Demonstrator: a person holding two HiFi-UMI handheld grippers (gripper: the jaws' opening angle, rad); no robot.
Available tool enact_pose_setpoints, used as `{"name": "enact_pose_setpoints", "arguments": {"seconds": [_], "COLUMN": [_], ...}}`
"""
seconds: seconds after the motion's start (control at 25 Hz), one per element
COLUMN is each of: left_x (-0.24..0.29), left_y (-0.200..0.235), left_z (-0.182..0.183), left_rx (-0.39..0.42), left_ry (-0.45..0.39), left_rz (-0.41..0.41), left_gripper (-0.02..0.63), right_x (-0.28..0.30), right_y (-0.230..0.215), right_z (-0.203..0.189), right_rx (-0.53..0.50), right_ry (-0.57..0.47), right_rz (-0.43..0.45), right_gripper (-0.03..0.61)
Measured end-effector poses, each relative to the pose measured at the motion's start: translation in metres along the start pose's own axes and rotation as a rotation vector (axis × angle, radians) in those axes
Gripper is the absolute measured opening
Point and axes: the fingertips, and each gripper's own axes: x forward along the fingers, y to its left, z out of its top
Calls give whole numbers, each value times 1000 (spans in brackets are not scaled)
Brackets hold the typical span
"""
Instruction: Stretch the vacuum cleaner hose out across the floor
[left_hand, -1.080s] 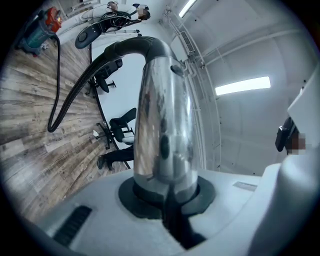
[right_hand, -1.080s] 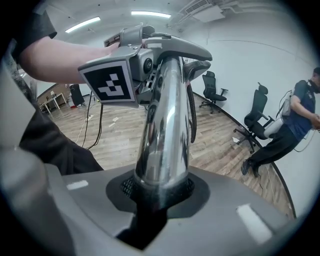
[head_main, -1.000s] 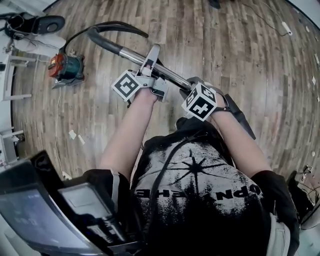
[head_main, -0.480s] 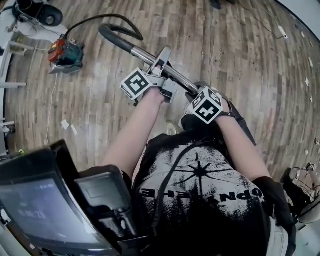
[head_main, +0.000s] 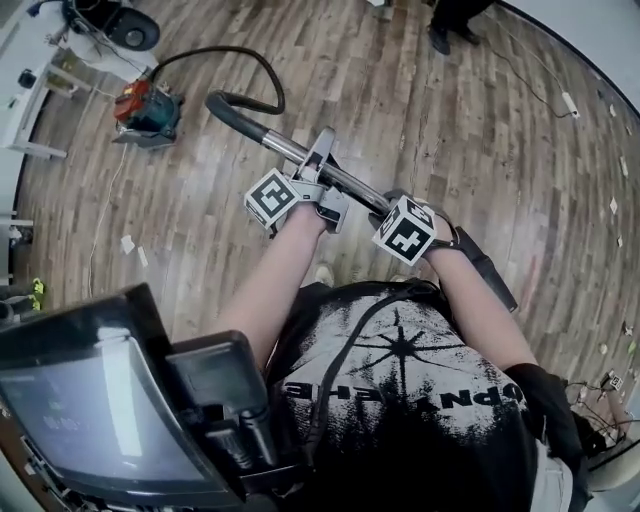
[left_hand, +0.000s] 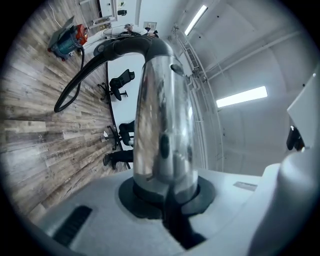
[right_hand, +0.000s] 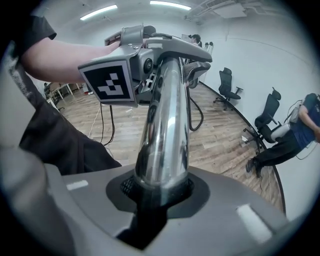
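Left gripper view shows the left gripper (left_hand: 165, 200) clamped on the polished metal wand (left_hand: 162, 125): its jaws are drawn close, with the tube seated in the dark notch between the pads. Right gripper view shows the right gripper (right_hand: 157, 192) in the same condition, closed on the wand lower down its length, the tube rising straight out of the pad notch.

In the head view both bare forearms reach forward from the black printed shirt (head_main: 400, 380). The left forearm (head_main: 275, 275) extends toward frame centre and its gripper lies close to level across the wand. The right forearm (head_main: 480, 310) bends in from the right, its gripper tipped steeply downward. The two marker cubes sit side by side near frame centre, left (head_main: 272, 198) and right (head_main: 405, 230).

The wand runs diagonally from the black handle end (head_main: 485, 265) at right of centre up to a black curved elbow (head_main: 225, 105) — there the vacuum cleaner hose (head_main: 270, 65) begins. It loops upward and left across the wooden floor (head_main: 200, 220) to the red and teal canister (head_main: 150, 105) in the upper left — curved, not drawn straight.
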Motion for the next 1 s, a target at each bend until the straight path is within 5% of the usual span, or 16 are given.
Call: {"name": "enact_pose_setpoints", "arguments": {"seconds": [0.08, 0.24, 0.68, 0.88, 1.0], "left_x": [3, 13, 17, 4, 6], "left_y": [5, -5, -17, -11, -12], "left_z": [-39, -118, -128, -184, -188], "left_rx": [43, -15, -64, -57, -68], "left_ry": [-7, -40, -32, -2, 34], "left_rz": [27, 18, 105, 80, 62], "left_gripper": [38, 38, 38, 38, 38], "right_x": [-11, -31, -62, -61, -61], "right_y": [-2, 0, 9, 29, 32], "right_z": [-41, -115, -119, -171, -172], "right_rx": [-14, -29, 9, 31, 62], "right_ry": [-6, -16, 24, 8, 15], "right_rz": [8, 44, 120, 89, 58], "right_gripper": [94, 95, 97, 98, 98]}}
